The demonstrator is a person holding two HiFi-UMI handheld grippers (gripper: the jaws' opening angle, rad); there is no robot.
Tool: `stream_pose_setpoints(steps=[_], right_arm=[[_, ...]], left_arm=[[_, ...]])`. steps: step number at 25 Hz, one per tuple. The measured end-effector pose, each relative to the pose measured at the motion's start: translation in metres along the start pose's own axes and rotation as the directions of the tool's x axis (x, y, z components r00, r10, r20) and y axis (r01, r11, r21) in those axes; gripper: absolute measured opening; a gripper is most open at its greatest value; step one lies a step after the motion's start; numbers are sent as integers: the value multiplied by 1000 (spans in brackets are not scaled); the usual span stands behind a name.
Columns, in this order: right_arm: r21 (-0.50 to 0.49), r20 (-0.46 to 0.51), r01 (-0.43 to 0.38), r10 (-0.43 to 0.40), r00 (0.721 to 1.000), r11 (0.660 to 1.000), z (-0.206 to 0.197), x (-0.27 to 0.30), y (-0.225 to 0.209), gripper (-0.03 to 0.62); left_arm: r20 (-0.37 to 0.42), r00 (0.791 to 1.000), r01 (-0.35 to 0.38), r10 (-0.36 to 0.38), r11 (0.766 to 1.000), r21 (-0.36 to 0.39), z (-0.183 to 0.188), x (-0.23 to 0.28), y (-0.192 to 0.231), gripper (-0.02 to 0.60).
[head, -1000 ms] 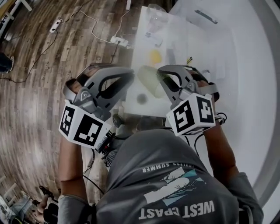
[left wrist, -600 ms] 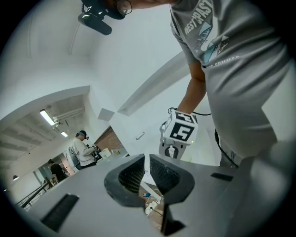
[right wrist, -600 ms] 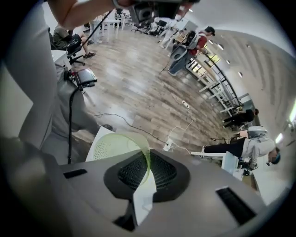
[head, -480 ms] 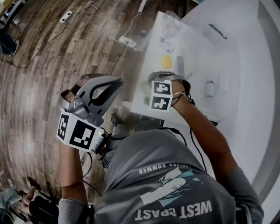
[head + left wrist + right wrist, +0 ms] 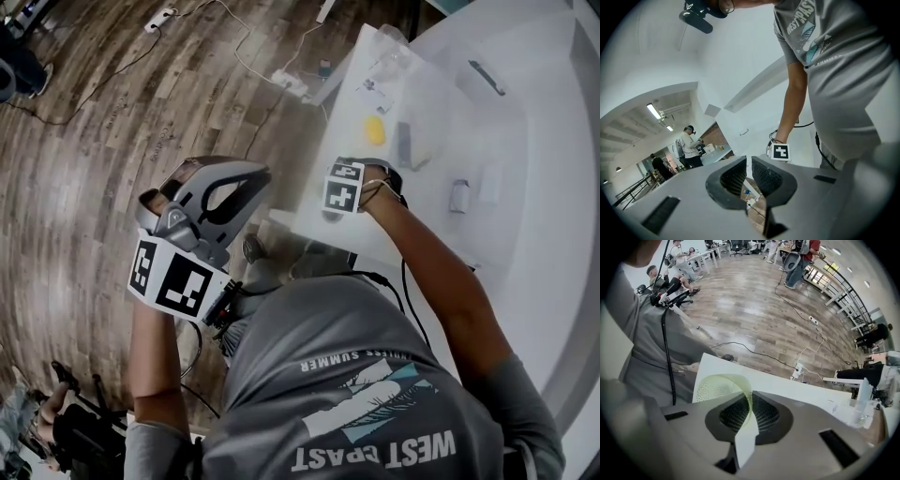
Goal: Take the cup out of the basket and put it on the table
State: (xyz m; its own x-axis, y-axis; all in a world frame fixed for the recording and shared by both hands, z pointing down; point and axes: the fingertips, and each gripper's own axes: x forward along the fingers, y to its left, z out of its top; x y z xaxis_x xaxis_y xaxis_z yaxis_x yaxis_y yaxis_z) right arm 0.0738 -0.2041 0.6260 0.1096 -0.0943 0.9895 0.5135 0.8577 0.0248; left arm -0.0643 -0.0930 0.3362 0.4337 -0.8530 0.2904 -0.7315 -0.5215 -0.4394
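My right gripper is shut on the rim of a pale green see-through cup; the cup's wall runs between the two pads. The cup hangs just over the near corner of the white table. In the head view the right gripper points down at that corner, and its marker cube hides the jaws and most of the cup. My left gripper is held in the air over the wooden floor, left of the table. Its jaws stand together with nothing between them. I see no basket.
On the table lie a yellow object, a grey object, a small white cylinder and a clear container at the far end. A power strip and cables lie on the floor. People stand in the room.
My right gripper has moved forward and tipped downward with the cup, from in front of my chest to the table's near corner. The left gripper has hardly moved.
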Motion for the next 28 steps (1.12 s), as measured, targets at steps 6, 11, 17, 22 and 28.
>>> stream_pose_setpoints(steps=[6,11,17,22,28], right_arm=[[46,7,-19,18,1000,999,-5,13,0,26],[77,17,-36,35,999,996,-8,13,-1,29],[105,40,-36,32,999,994,-8,-12,-6,150],[162,195,66,-98,976,985,11,-71,-28,161],[201,433,332,-388,814,921,42,-193,-45,113]], left_arm=[[-3,1000,10,-10,1000,-3,-3,1,-3,28],[-5,1000,20,-20,1000,-3,-2,2,-5,28],[-4,1000,25,-25,1000,1,0,4,-5,28],[5,1000,23,-23,1000,8,4,4,-3,28],[48,999,15,-14,1000,-13,18,2,2,28]])
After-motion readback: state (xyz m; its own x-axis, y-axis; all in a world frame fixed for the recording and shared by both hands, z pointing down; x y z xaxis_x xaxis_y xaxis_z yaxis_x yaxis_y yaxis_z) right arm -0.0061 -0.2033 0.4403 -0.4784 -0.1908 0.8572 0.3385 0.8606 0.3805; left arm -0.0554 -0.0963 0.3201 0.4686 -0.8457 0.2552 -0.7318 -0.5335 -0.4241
